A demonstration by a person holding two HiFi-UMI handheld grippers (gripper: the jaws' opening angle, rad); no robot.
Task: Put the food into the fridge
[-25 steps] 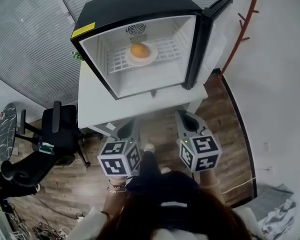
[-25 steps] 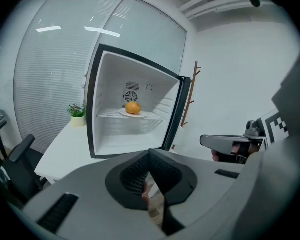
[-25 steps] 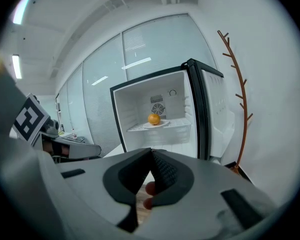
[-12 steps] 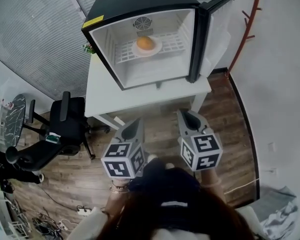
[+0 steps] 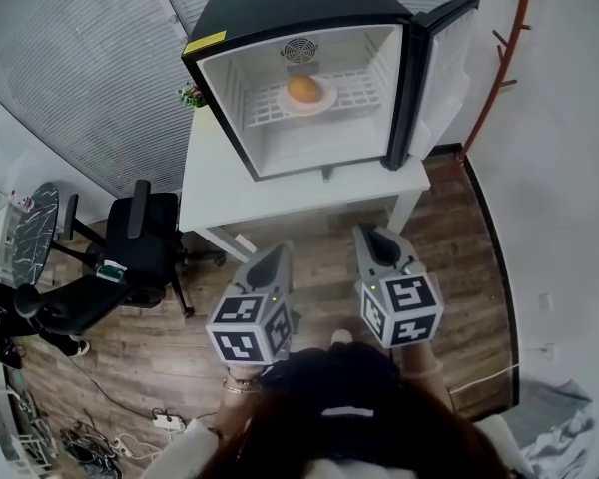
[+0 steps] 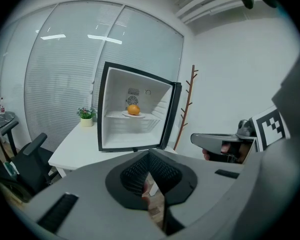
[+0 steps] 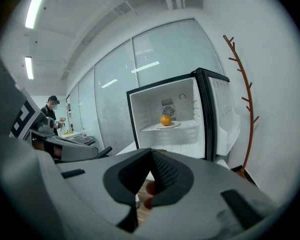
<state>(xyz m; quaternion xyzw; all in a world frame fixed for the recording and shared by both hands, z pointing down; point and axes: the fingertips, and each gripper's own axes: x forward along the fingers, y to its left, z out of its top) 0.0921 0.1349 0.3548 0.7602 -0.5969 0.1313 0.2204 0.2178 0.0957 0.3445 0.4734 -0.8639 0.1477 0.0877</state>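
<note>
The orange (image 5: 302, 89), on a plate (image 5: 325, 102) in the fridge (image 5: 280, 8), probably rolls easily; better to hold the plate's rim. The left hand-held gripper (image 5: 274, 254) and right hand-held gripper (image 5: 375, 237) are pressed together, empty.

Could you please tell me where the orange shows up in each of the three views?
Head view: orange top centre, inside the fridge.
Left gripper view: orange just left of centre.
Right gripper view: orange just right of centre.
Shared landmark: round vent just above it.
</note>
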